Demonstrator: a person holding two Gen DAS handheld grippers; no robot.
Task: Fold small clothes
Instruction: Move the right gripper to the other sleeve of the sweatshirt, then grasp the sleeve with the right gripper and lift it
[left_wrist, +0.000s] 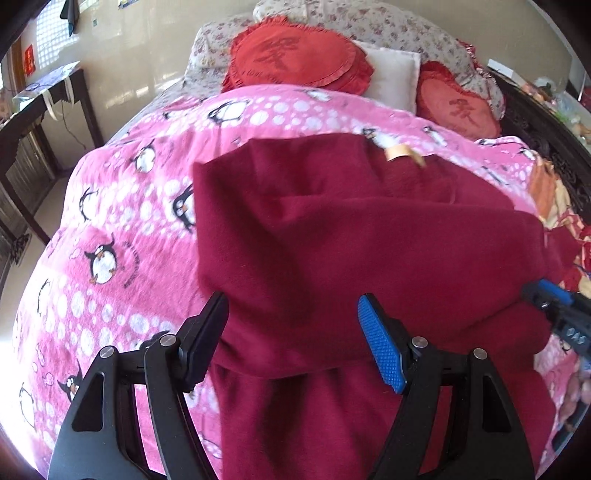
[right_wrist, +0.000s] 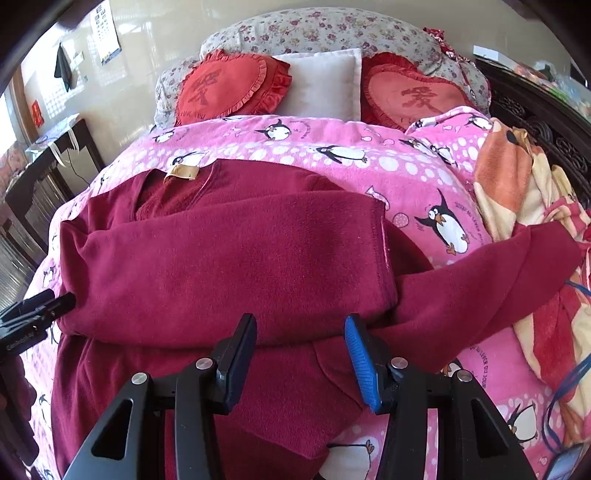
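Right in front of the left gripper (left_wrist: 293, 341) lies the dark red sweater (left_wrist: 369, 258), spread on the pink penguin blanket (left_wrist: 122, 221). The jaws are released and stand wide, the sweater's folded edge lying between them with neither pad pressing on it. Just off to its right, the right gripper (left_wrist: 554, 310) pokes in at the sweater's side.

Over to the right gripper (right_wrist: 301, 360): its jaws are parted too, hovering over the sweater (right_wrist: 229, 273) just below the fold, nothing clamped as far as the view lets me judge. To its left, the other tool's black tip (right_wrist: 48, 306) sits at the garment's edge. One sleeve (right_wrist: 480, 269) trails away to the right, over the blanket (right_wrist: 406, 173).

Farther ahead, a tan neck label (right_wrist: 181, 172) marks the collar. Beyond that, at the head of the bed, two red heart cushions (right_wrist: 229, 86) flank a white pillow (right_wrist: 325, 83), with a floral bolster (right_wrist: 325, 33) behind. An orange blanket (right_wrist: 509, 177) is bunched at far right.
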